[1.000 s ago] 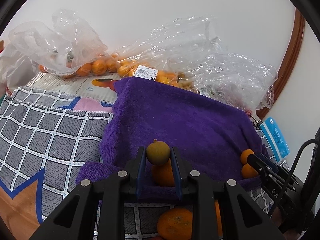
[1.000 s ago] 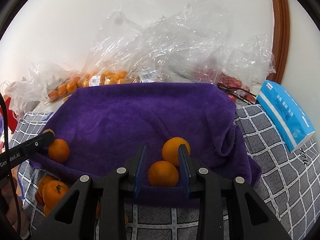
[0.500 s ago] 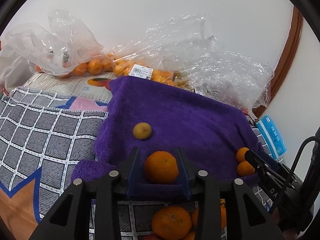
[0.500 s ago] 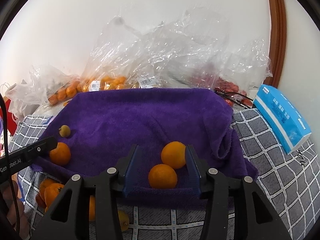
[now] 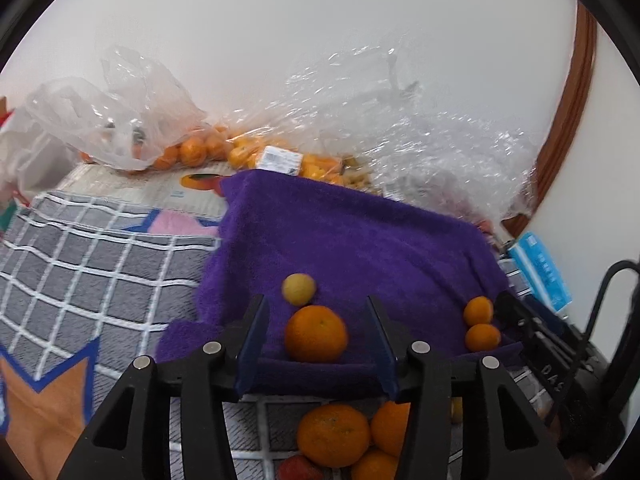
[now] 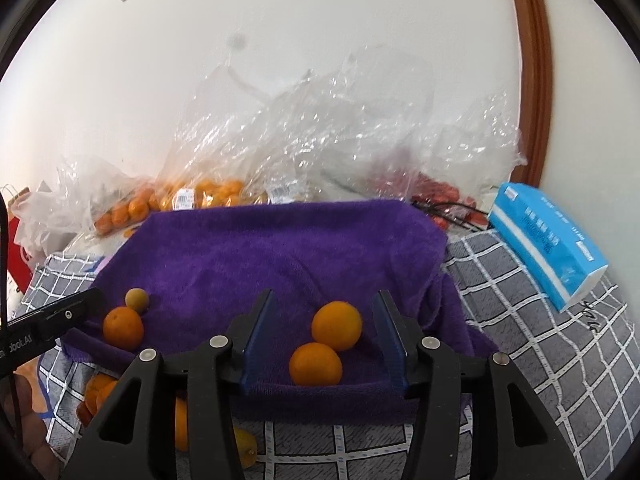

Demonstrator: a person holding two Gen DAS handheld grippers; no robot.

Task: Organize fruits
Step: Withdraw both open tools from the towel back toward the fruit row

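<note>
Purple terry towel carries four fruits, left to right: one small yellow-green round fruit touching one round orange mandarin, then two more orange mandarins touching each other.

Left gripper — jaws opening, the left mandarin between them, pads apart from it. Right gripper — likewise opening around the pair, no contact.

Only the right view shows the blue tissue pack whole; only the left view shows the pile of loose oranges clearly, below the towel.
</note>
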